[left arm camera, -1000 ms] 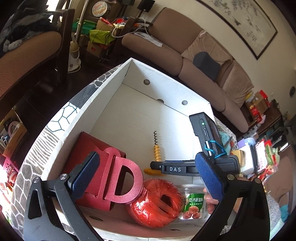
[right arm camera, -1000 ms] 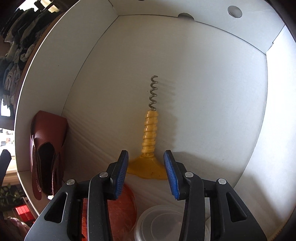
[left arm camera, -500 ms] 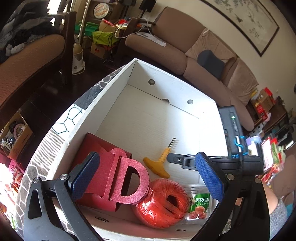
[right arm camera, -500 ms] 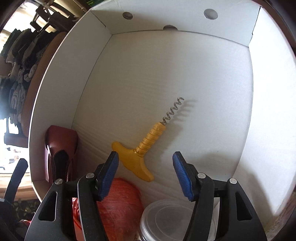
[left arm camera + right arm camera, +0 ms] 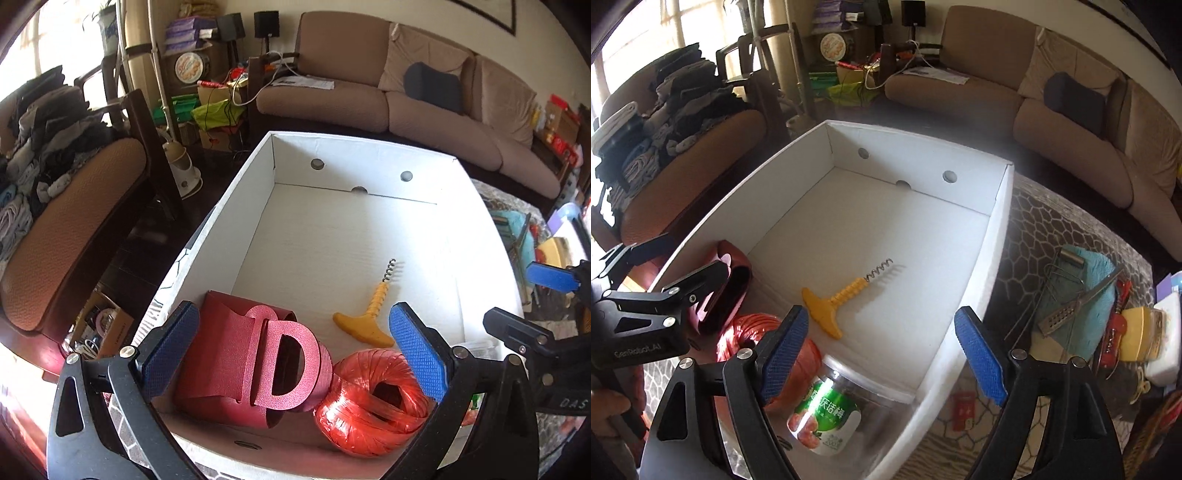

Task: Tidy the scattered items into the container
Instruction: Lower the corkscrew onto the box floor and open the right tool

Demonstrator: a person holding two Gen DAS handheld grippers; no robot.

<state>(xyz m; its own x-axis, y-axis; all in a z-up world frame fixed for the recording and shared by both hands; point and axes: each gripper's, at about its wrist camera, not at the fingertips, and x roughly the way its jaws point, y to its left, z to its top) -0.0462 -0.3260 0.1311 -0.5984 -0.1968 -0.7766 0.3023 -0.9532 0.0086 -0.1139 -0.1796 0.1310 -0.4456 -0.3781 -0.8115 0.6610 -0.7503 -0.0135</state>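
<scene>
1. The right gripper (image 5: 884, 360) hangs above the near right corner of the white cardboard box (image 5: 991, 236); its jaws are opening, with nothing between them.
2. The left gripper (image 5: 295, 354) has its jaws wide apart and empty, over the near left end of the box.
3. Already inside lie a yellow-handled corkscrew (image 5: 836, 297) on the bare floor, a red letter-D bag (image 5: 258, 358), a roll of red raffia twine (image 5: 373, 398) and a clear plastic snack jar (image 5: 831, 410).
4. Still outside, on the hexagon-patterned surface (image 5: 1034, 225) to the right of the box, sit a teal cloth (image 5: 1089, 295) with a small metal grater (image 5: 1060, 314) and wire pieces on it, and beside them a yellow container (image 5: 1137, 332).
5. The grater looks light, stiff and thin, probably slippery; its narrow handle seems the best hold. The cloth is soft and may drag the metal pieces.
6. The room is a cluttered lounge: a brown sofa (image 5: 406, 99) behind, and a chair heaped with clothes (image 5: 48, 140).
</scene>
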